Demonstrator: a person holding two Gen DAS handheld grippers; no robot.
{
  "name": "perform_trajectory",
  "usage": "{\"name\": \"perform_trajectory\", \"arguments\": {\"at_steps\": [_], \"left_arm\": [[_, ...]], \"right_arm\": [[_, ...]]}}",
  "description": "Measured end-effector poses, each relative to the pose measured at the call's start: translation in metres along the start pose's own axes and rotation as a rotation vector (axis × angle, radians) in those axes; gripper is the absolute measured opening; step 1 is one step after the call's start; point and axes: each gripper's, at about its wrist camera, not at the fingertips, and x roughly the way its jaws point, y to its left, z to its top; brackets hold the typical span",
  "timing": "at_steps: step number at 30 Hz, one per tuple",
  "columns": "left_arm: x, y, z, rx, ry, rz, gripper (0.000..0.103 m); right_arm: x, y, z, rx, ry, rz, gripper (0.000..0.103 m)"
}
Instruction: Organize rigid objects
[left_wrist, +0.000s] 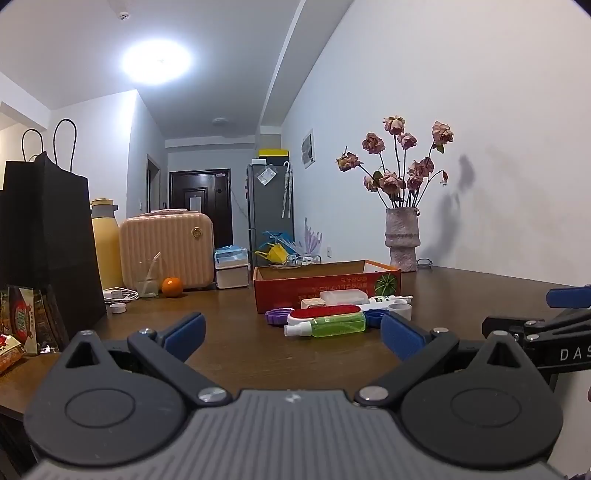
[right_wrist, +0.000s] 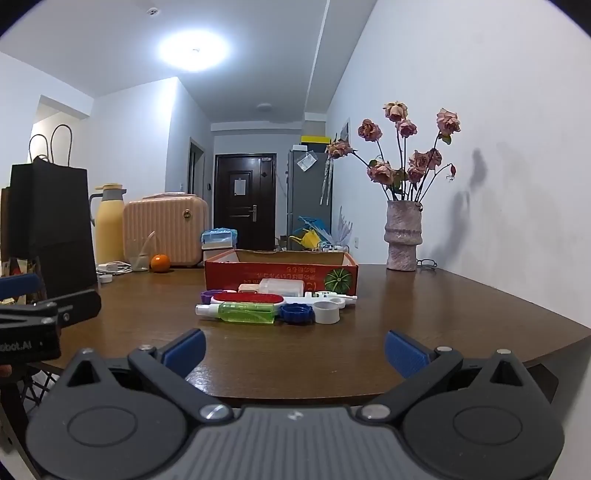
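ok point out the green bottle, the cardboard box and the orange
green bottle (right_wrist: 248, 313), right wrist view, middle of its green body
cardboard box (right_wrist: 266, 276), right wrist view, red front wall
orange (left_wrist: 172, 287), left wrist view, centre of the fruit

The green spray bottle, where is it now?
In both views the green spray bottle lies on the table, before the red box, with the blue cap at its right.

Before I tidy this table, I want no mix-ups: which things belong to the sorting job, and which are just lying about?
For the job: green bottle, red brush, blue cap, purple cap, white ring, clear case, red box.

Lying about: vase, orange, black bag, suitcase, thermos.
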Motion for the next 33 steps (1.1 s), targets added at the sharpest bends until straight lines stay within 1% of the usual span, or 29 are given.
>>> {"name": "perform_trajectory", "arguments": {"at_steps": [16,33], "left_arm": [[0.0005,0.0002,0.0001,0.003,0.004,0.003,0.103],[0.0006,0.0015,0.0012,0.01,0.004,-0.002,0.103]], "right_arm": [[0.0,0.0001,0.0001,-0.002,0.005,0.002,0.103],[-0.0011,0.0009,0.0,-0.006,0.009,-0.016,0.103]]}}
